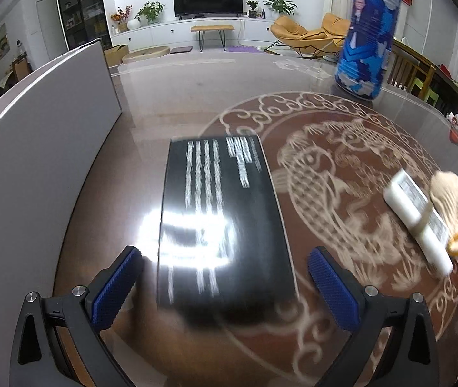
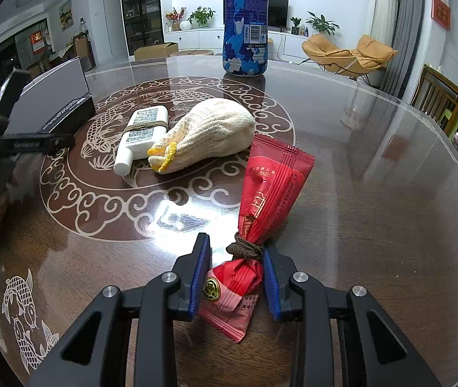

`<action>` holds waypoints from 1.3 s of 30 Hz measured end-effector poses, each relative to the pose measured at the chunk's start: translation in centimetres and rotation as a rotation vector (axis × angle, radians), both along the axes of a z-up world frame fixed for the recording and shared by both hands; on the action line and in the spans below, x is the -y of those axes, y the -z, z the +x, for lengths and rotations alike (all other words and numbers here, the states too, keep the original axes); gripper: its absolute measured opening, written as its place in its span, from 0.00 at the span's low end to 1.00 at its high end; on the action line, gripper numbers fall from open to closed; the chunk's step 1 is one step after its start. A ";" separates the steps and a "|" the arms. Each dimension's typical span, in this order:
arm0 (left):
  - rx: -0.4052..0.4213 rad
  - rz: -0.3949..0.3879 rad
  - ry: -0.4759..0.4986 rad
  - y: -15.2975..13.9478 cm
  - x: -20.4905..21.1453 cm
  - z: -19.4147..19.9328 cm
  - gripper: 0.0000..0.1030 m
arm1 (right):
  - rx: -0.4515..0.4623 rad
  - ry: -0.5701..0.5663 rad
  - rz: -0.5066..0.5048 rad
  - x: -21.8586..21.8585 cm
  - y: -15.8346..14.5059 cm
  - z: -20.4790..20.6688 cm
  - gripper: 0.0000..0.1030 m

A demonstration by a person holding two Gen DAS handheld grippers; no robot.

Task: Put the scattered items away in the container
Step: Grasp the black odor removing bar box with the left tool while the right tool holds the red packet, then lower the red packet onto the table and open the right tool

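Note:
A black box with white print [image 1: 222, 219] lies on the brown table, its near end between the open fingers of my left gripper [image 1: 225, 274]; the fingers stand apart from its sides. It also shows at the left of the right wrist view [image 2: 67, 114]. My right gripper [image 2: 237, 254] is shut on a red snack packet [image 2: 271, 187] tied with a brown cord, resting on the table. A white bottle [image 2: 142, 132] with a band around it and a cream knitted glove [image 2: 213, 132] lie side by side mid-table. A grey container wall [image 1: 35, 135] stands left of the box.
A tall blue-and-white bottle [image 2: 245, 19] stands upright at the far side of the table; it also shows in the left wrist view [image 1: 367, 32]. The left gripper's body [image 2: 0, 135] shows at the left edge of the right wrist view. Wooden chairs [image 2: 438, 96] stand beyond the right edge.

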State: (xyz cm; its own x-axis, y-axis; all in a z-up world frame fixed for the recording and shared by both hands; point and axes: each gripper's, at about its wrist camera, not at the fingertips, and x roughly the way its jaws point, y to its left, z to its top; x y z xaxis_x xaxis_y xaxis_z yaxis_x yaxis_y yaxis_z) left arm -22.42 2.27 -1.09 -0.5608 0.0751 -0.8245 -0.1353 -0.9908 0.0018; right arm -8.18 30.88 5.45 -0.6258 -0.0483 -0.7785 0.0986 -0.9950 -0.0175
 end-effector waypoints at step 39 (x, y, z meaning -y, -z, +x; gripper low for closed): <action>-0.073 0.011 -0.044 -0.6 -1.7 16.5 0.59 | 0.011 -0.279 -0.072 9.7 0.4 1.3 0.47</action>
State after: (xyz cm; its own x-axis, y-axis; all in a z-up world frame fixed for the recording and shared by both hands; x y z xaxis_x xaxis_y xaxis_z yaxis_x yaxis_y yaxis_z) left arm -5.93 4.00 -0.49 -0.6221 0.0579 -0.7808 -0.0914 -0.9958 -0.0010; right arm -6.88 21.16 5.03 -0.5723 -0.2726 -0.7734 0.3681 -0.9282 0.0548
